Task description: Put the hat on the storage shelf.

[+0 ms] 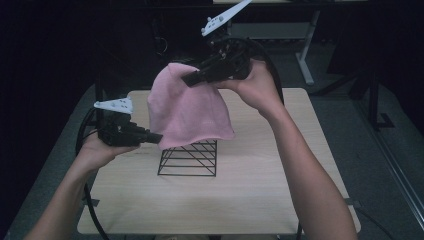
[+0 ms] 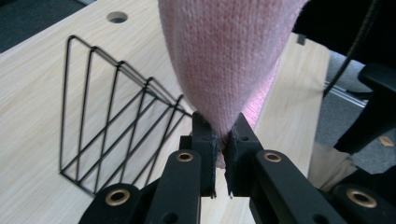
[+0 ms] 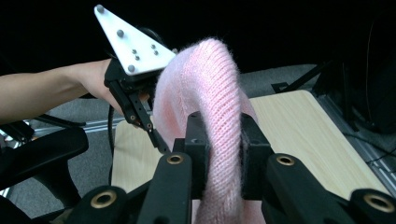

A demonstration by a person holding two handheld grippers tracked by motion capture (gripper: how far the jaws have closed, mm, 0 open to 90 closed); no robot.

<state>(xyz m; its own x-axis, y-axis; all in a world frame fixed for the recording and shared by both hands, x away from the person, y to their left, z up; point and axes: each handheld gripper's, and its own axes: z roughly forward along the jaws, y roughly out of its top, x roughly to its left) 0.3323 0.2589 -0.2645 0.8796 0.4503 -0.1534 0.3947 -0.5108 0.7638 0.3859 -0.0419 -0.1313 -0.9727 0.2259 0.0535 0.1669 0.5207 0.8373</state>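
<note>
- Pink knit hat (image 1: 189,110) hangs in the air over the black wire rack (image 1: 189,158) — draping step, I'd say.
- Left gripper (image 1: 156,137) pinches its lower edge; right gripper (image 1: 189,79) clamps the crown.
- Next: lower it evenly onto the rack.

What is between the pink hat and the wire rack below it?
Nothing visible. The pink knit hat hangs directly over the black wire rack, pinched by the left hand-held gripper and the right hand-held gripper.
</note>
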